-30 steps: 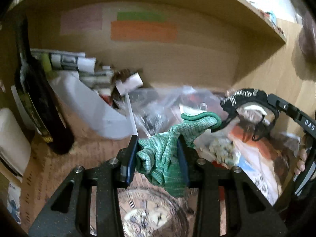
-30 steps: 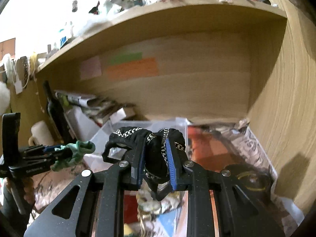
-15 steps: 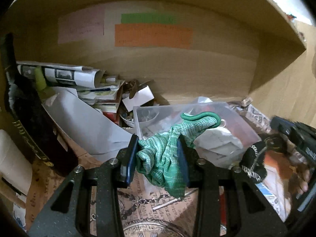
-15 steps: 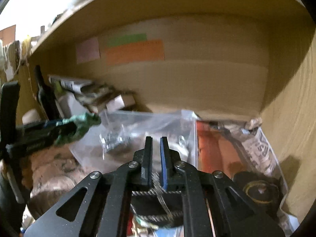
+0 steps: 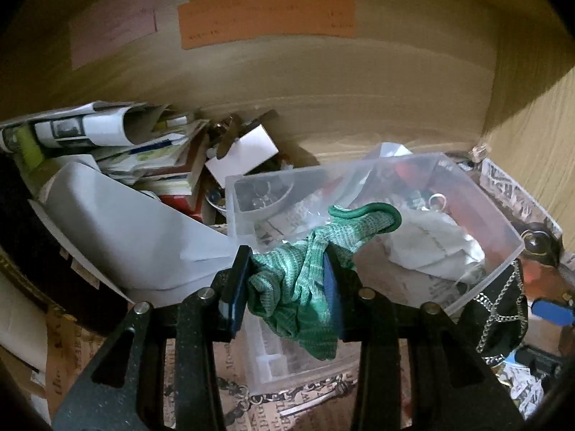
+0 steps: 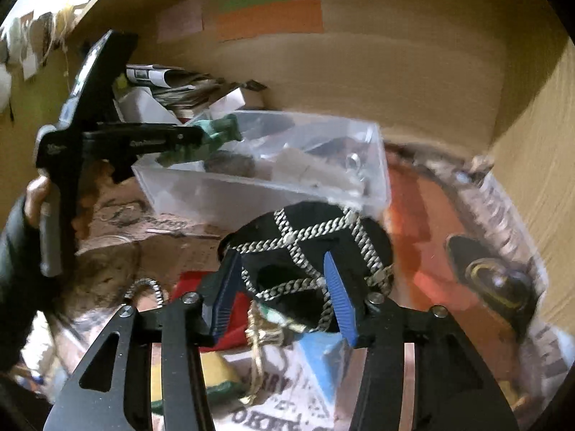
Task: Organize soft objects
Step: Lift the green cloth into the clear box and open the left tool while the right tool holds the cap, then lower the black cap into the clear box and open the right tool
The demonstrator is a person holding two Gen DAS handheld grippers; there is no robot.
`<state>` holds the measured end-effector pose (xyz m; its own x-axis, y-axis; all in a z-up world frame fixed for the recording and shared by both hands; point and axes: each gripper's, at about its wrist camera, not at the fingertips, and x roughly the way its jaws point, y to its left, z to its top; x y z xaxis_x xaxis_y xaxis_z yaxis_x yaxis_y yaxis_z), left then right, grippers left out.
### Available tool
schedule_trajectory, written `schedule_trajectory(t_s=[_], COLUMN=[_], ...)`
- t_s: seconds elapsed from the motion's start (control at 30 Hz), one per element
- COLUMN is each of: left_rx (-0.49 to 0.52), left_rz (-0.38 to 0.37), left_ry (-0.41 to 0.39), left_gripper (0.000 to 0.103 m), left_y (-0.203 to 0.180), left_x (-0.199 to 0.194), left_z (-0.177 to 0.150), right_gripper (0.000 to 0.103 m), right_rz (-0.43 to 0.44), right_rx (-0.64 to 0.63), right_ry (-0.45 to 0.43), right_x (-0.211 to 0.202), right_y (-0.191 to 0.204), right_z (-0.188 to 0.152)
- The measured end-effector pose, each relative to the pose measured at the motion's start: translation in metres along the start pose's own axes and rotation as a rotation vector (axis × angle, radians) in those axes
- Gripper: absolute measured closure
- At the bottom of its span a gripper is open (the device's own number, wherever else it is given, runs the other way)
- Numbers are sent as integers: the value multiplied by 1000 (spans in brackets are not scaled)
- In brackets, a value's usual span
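My left gripper [image 5: 285, 287] is shut on a green knit glove [image 5: 305, 287] and holds it over the near left corner of a clear plastic bin [image 5: 503, 251]. The glove also shows in the right wrist view [image 6: 212, 133], at the bin's left rim [image 6: 251, 186]. My right gripper [image 6: 284, 294] is open, its blue pads either side of a black cap with silver chains [image 6: 309, 248], which lies on the shelf in front of the bin. The cap shows at the right of the left wrist view [image 5: 499, 319].
Stacked papers and books [image 5: 143, 158] and a white sheet [image 5: 118, 237] lie at the back left. A dark bottle [image 5: 21, 251] stands at far left. White cloth [image 5: 431, 248] and small items lie in the bin. The wooden side wall [image 6: 539, 165] is on the right.
My right gripper opened and let go of the black cap, which now lies on the shelf. My left gripper moved forward with the glove to the bin.
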<state>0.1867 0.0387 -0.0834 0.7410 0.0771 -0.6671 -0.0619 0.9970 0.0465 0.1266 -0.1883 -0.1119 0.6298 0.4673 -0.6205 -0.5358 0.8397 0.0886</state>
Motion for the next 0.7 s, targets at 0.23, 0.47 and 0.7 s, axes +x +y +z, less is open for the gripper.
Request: schedule_trajectory(t_s=[0.23,0.47,0.7], left_rx=[8,20,20], left_rz=[-10,-47,-67], left_ry=[27,-17,-75], left_gripper=[56,38,31], left_y=[-3,-2,2], left_x=[10,-11,-42], left_z=[2,-2,-4], right_gripper=[59,79,89], right_rz=[-14,-55,-53], right_rx=[-54,-67,-22], right_ry=[49,74,-11], right_x=[14,30,8], right_y=[10,8,3], right_z=[-10,-10,-4])
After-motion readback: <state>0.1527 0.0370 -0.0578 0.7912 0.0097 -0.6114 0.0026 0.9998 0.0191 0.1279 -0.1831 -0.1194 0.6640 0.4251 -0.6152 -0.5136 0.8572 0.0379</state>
